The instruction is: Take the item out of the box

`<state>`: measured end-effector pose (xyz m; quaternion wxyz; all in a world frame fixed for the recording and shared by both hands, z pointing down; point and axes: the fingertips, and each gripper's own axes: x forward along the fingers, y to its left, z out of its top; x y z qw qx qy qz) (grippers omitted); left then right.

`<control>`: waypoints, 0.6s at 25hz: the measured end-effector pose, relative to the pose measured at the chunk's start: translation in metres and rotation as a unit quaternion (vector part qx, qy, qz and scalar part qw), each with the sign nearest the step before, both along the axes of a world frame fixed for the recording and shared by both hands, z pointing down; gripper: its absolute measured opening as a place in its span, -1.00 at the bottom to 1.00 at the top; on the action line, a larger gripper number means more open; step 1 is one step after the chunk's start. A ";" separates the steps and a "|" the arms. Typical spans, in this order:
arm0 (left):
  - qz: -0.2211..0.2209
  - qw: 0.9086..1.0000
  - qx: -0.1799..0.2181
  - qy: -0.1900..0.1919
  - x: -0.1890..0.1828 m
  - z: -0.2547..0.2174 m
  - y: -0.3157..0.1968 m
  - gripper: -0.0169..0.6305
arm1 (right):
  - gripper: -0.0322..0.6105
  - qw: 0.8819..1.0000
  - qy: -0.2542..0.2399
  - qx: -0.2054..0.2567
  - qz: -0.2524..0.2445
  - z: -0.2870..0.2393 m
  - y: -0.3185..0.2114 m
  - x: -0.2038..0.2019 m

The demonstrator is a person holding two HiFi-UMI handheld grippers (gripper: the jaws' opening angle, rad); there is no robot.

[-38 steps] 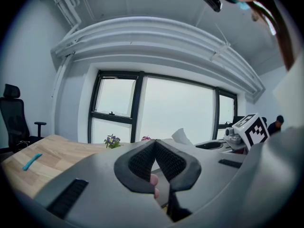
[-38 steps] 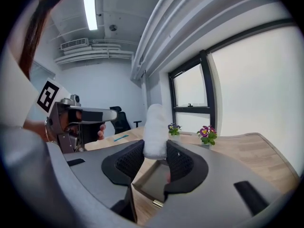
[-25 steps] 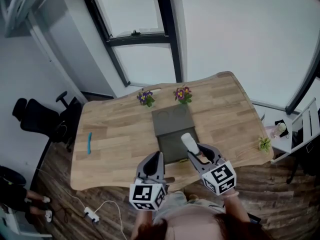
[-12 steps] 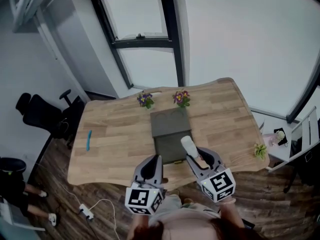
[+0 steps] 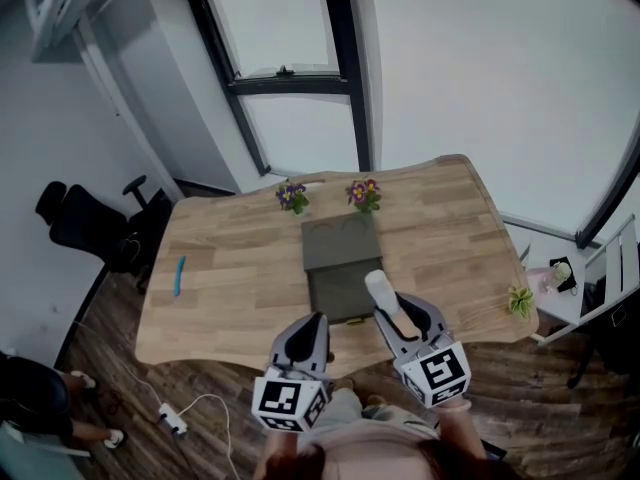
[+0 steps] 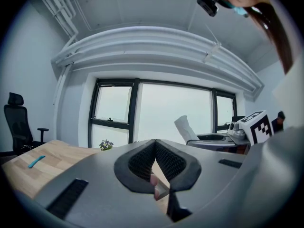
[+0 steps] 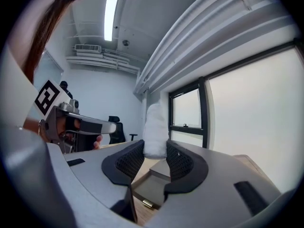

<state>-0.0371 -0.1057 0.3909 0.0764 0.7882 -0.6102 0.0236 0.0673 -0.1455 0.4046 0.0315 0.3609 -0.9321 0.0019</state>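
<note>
Holding entry: right gripper (image 7: 154, 152), jaws clamped on either side of a white item (image 7: 154, 127), a soft-looking roll standing upright. The grip sits low on it, so most of its length rises past the pads. Judged lifted out, since the grey box (image 7: 151, 188) lies open and lower down beyond the jaws.

Left gripper (image 6: 155, 144): jaws together, nothing between them, raised beside the other near the table's front edge. It probably serves as a spare hand, as the box looks steady by itself.

Head view: item (image 5: 376, 286) shows over the near end of the box (image 5: 338, 253), which lies on the wooden table (image 5: 230, 268).

Surroundings:
- two small flower pots (image 5: 291, 195) just behind the box
- blue object (image 5: 179, 276), well apart at the left
- small plant (image 5: 518, 300) at the right corner
- office chair (image 5: 90, 230) off the table

Nothing stands in the way of setting the item down on either side.
</note>
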 end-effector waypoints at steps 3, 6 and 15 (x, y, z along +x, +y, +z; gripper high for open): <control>0.007 1.000 -0.002 -0.002 0.000 0.003 -0.003 -0.94 | -0.48 1.000 -0.007 0.008 0.006 -0.003 -0.002 0.000; 0.018 1.000 -0.003 -0.005 -0.001 0.003 -0.009 -0.94 | -0.48 1.000 -0.010 0.005 0.017 -0.005 -0.007 -0.002; 0.057 0.998 -0.007 -0.004 -0.017 0.000 -0.023 -0.94 | -0.48 0.999 0.000 0.016 0.049 -0.011 -0.020 -0.019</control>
